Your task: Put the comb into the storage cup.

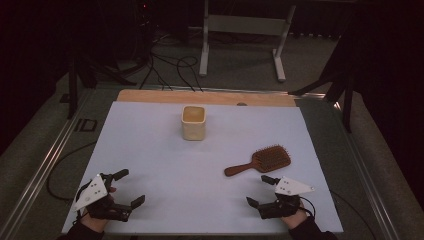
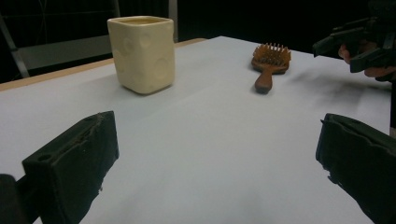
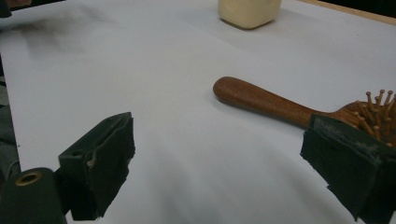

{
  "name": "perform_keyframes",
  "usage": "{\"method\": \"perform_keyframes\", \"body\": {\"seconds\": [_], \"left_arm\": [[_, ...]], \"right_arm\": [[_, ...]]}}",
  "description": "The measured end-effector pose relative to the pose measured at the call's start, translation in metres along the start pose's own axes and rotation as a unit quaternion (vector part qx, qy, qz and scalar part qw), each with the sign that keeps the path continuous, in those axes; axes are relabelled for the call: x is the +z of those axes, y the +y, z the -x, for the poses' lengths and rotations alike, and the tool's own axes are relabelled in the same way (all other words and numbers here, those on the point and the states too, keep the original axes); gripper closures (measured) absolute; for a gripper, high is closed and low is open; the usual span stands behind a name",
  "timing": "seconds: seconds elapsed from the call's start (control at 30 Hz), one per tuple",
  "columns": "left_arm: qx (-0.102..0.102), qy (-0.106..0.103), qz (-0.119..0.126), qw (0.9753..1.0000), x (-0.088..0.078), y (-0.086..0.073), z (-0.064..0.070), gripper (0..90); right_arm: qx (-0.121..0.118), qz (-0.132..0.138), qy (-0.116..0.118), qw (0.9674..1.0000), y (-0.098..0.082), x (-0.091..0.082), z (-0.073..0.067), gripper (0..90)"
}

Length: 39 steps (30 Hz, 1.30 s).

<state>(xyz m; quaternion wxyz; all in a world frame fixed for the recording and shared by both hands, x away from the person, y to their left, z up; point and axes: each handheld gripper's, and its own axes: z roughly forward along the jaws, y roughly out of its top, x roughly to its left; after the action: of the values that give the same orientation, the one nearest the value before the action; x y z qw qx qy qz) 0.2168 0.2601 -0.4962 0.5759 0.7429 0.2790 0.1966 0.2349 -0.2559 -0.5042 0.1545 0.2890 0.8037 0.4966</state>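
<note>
Pale, matte sheeting covers the counter (image 1: 165, 175), with a strip of bare wood showing along its far edge. Taking the cream cup (image 1: 193, 122) as the marker: the left tool (image 1: 125, 189) sits well nearer than the cup and off to its left, black and blocky, a grey three-cornered plate on top, its jaws spread wide with only bare sheet between them. The cup itself is squarish with rounded corners, smooth and glossy like glazed ceramic, faint round dimples pressed into its walls, standing upright; its inside looks yellowish, but I cannot tell whether anything is in it. Nearer than the cup and to its right lies the wooden hairbrush (image 1: 260, 160), reddish-brown, oval paddle head with bristles up, its rounded handle pointing back toward the left. Nearer still, just beside the brush, the right tool (image 1: 261, 190) has its jaws spread apart, pinching nothing, clear of the brush.
</note>
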Motion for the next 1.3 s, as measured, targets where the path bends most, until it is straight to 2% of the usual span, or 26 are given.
{"method": "perform_keyframes", "body": {"seconds": [0.23,0.53,0.67,0.87,1.13,1.3], "left_arm": [[-0.002,0.002,-0.003,1.0000,0.002,0.000,-0.001,0.2],[0.004,-0.001,-0.002,1.0000,0.001,0.001,0.001,0.1],[0.004,-0.002,0.001,1.0000,-0.001,0.001,0.002,0.2],[0.005,-0.005,0.001,1.0000,-0.001,0.002,0.002,0.2],[0.005,-0.009,0.001,0.9999,0.000,0.002,0.002,0.1],[0.005,-0.008,0.000,1.0000,0.000,0.002,0.002,0.1]], "right_arm": [[-0.005,-0.003,0.001,1.0000,0.000,0.000,-0.001,9.0],[-0.008,-0.009,0.014,0.9998,0.001,0.001,-0.001,9.0],[-0.016,-0.010,0.012,0.9997,0.005,-0.001,-0.006,9.0],[-0.011,-0.013,0.021,0.9996,0.010,-0.004,-0.008,9.0],[-0.012,-0.012,0.014,0.9998,0.019,-0.008,-0.012,9.1],[-0.017,-0.014,0.021,0.9995,0.028,-0.011,-0.016,9.1]]}}
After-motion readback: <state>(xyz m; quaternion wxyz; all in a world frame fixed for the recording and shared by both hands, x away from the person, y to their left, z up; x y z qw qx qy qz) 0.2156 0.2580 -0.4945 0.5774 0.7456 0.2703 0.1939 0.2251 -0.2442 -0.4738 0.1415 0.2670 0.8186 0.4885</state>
